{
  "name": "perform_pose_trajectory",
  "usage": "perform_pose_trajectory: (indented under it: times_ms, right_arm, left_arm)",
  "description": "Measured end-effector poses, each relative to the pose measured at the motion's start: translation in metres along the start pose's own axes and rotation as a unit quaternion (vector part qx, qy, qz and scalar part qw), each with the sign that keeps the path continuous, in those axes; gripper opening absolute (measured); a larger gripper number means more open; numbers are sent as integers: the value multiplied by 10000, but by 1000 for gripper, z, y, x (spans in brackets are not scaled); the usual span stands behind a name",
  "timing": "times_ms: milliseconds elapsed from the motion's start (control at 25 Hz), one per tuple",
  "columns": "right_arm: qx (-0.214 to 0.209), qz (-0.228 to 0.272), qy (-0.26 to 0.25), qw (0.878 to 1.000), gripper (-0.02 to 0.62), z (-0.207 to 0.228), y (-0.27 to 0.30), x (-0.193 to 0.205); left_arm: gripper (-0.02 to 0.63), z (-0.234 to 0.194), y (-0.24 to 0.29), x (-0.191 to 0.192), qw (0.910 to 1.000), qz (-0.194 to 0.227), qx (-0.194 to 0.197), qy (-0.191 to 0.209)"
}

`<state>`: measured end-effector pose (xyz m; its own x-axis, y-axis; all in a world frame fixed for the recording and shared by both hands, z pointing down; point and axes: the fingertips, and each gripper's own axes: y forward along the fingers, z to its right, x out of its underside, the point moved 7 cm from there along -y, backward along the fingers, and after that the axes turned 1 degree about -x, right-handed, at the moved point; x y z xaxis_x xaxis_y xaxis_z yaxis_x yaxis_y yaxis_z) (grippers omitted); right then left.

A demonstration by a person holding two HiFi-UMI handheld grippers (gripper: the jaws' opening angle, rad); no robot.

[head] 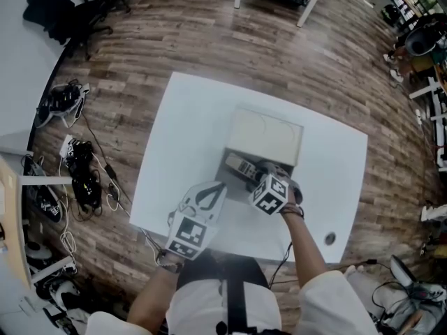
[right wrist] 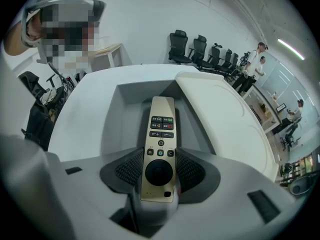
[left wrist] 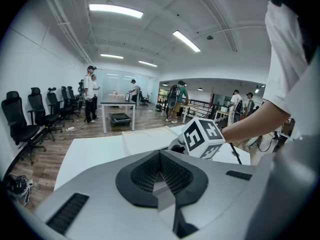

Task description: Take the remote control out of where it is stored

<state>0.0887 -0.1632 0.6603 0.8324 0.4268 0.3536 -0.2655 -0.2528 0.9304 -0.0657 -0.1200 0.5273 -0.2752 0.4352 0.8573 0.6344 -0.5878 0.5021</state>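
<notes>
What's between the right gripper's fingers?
The gold remote control, clamped by both fingers over the open grey drawer. The right gripper view shows it plainly.

Left gripper point(head: 210, 195) and right gripper point(head: 253, 175): grey shells, black ribbed pads point(right wrist: 131, 169), black-and-white marker cubes point(head: 271, 192). White short sleeves point(head: 330, 293), frame bottom.

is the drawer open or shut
Open: the drawer sticks out of its box, inside exposed; right gripper shut on the remote.

Wood-plank floor point(head: 209, 40) spreads across the top of the head view; black office chairs point(left wrist: 30, 116) line the left wall point(left wrist: 30, 59) under ceiling strip lights point(left wrist: 115, 10)
</notes>
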Motion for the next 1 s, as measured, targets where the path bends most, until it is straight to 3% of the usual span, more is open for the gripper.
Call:
perform_pose_trajectory:
  times_ms: [1000]
  right_arm:
    - [449, 603, 253, 9969, 195, -3, -72, 3]
  left_arm:
    - [-12, 13, -14, -27, 9989, 251, 56, 381]
